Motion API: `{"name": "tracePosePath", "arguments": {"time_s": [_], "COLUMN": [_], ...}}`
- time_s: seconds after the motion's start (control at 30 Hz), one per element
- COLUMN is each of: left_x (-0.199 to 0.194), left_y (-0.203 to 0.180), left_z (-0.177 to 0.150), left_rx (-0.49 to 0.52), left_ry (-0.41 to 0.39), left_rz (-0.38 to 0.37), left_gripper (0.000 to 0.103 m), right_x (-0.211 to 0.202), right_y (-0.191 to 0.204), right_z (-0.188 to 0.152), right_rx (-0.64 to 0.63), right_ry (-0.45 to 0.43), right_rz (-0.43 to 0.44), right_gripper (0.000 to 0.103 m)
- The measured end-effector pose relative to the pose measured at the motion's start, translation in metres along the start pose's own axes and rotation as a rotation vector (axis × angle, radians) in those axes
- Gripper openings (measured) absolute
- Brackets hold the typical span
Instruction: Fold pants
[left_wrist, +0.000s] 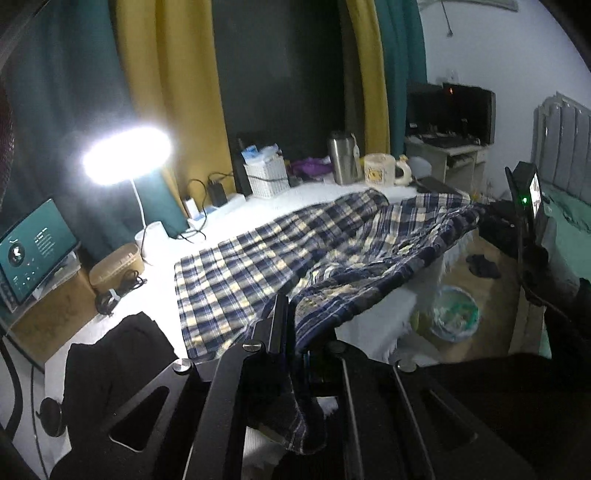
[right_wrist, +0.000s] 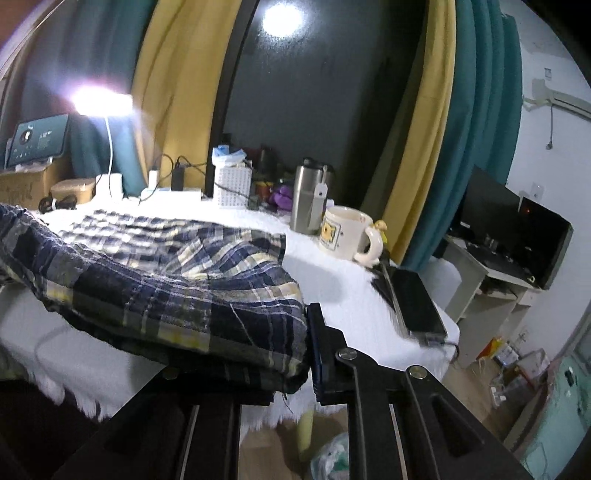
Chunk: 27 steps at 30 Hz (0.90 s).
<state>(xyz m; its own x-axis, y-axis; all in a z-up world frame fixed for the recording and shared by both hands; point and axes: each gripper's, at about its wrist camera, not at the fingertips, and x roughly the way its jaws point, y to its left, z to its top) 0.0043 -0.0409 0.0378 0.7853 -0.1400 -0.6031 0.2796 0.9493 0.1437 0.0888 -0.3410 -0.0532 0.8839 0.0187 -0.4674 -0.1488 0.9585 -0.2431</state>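
Blue, cream and yellow plaid pants lie across a white fleece-covered table, with their near edge lifted off the front edge. My left gripper is shut on the pants' near hem, and cloth hangs down between its fingers. My right gripper is shut on the other end of the pants, holding a bunched fold just past the table's front edge. The right gripper also shows in the left wrist view, at the pants' far right corner.
A lit desk lamp, white basket, steel tumbler, cream mug and black phone stand along the table's back and right. A black garment lies at the near left. A bin stands on the floor.
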Motion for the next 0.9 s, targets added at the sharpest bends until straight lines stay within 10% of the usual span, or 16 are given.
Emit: {"name": "tracePosePath", "arguments": {"time_s": [0.3, 0.9], "left_x": [-0.01, 0.023], "left_y": [0.003, 0.046], "left_z": [-0.021, -0.012], "left_rx": [-0.017, -0.082], "left_ry": [0.048, 0.006], "left_rz": [0.009, 0.044], "left_gripper": [0.004, 0.002], "right_x": [-0.018, -0.009], "right_y": [0.01, -0.005], "right_z": [-0.033, 0.042], "right_rx": [0.02, 0.076], "right_ry": [0.045, -0.075], "right_rz": [0.053, 0.11], "right_gripper": [0.014, 0.014]}}
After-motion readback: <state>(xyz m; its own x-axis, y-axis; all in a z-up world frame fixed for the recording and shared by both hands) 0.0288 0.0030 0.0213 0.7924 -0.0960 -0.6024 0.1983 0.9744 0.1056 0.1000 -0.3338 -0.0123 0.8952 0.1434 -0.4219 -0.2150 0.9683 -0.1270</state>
